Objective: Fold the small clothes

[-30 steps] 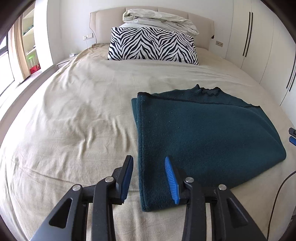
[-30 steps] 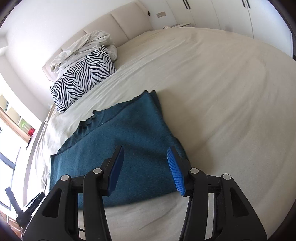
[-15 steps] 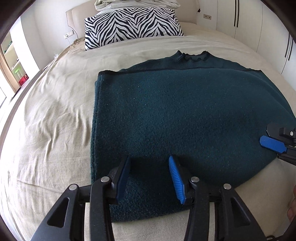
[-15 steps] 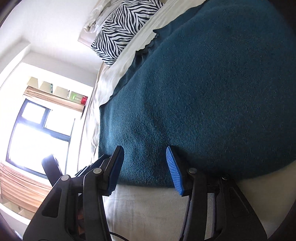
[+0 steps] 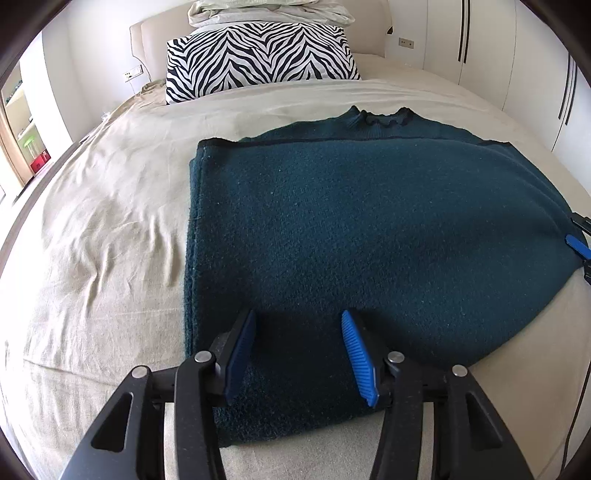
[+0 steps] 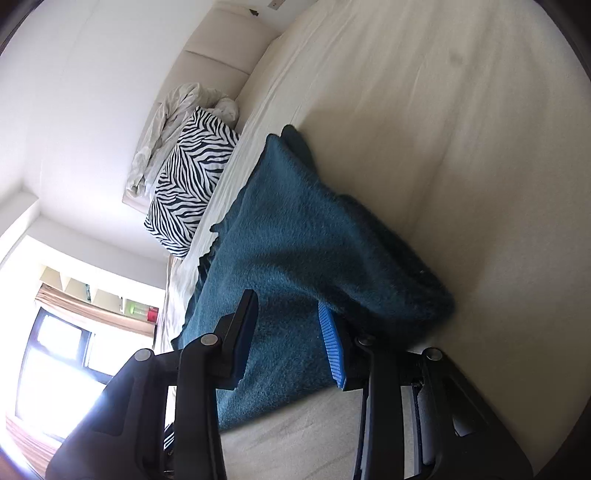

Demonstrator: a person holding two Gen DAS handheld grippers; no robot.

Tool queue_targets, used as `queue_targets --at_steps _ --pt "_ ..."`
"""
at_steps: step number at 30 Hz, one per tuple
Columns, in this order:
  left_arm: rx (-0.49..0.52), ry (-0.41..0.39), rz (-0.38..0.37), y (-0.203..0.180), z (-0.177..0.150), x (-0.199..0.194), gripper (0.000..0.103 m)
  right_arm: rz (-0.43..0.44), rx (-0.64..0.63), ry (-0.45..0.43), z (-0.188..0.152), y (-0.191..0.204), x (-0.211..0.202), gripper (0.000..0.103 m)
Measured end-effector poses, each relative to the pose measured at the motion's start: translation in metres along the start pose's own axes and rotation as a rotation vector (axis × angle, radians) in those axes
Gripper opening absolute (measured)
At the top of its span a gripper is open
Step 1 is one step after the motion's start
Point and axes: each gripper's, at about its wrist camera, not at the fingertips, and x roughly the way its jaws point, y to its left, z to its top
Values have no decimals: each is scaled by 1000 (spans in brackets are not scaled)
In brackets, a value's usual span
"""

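A dark teal knitted sweater (image 5: 369, 229) lies folded on the beige bed sheet (image 5: 96, 236), neck toward the pillow. My left gripper (image 5: 297, 350) is open, its jaws standing over the sweater's near left corner. My right gripper (image 6: 288, 336) is rolled on its side and open, with the sweater's right edge (image 6: 295, 266) between its jaws and the cloth bunched up there. The right gripper's blue fingertip (image 5: 578, 247) shows at the right edge of the left wrist view, at the sweater's right edge.
A zebra-striped pillow (image 5: 258, 55) with a crumpled pale duvet (image 5: 266, 11) on top lies against the headboard. White wardrobe doors (image 5: 509, 55) stand to the right. A window (image 6: 55, 354) and shelves are to the left. Bare sheet lies left of the sweater.
Both grippers have come down to the sweater's near edge. The right gripper has rolled sideways and its jaws have narrowed around the right edge, and the cloth there is now bunched.
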Motion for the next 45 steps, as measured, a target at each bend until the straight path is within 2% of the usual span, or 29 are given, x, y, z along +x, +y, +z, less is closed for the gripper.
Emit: queue_targets --at_steps 5,9,12,16,19,24,26,28,30,33,34,37,40,41,43,45 --pt "-19 -19 -32 7 -9 -8 54 -47 3 -56 13 -8 -17 31" --pt "-34 -35 -56 12 -15 -11 54 -139 85 -198 26 -22 -51 36" --pt "-36 -44 -58 12 -17 -11 55 -112 65 -201 30 -10 -60 40" --pt "-27 -59 -48 8 -17 -10 55 -7 -77 -58 18 52 -23 41" --pt "-41 -61 -69 10 -17 -10 55 62 -168 96 -2 103 34 47" --pt "-53 -68 -86 15 -19 -10 55 163 -259 327 -46 170 136 47" --pt "-53 -72 -85 14 -20 -11 56 161 -265 406 -65 179 165 47" --pt "-56 -74 -89 15 -21 -11 55 123 -256 438 -70 180 193 47" --pt "-60 -75 -98 17 -22 -11 55 134 -218 421 -59 170 202 47" --pt "-72 -76 -116 20 -23 -10 56 187 -81 365 -23 148 205 44" --pt "-76 -76 -122 21 -24 -10 56 181 -61 330 -11 142 201 44" --pt "-79 -78 -128 22 -25 -11 56 151 -27 227 28 121 186 43" --pt "-81 -79 -131 23 -26 -11 56 46 -16 106 61 96 159 45" --pt "-81 -79 -132 23 -26 -11 56 38 3 81 72 84 148 45" --pt "-80 -79 -132 23 -26 -11 56 45 45 43 86 68 123 45" --pt "-77 -79 -129 23 -26 -11 56 -12 15 -34 94 63 92 47"
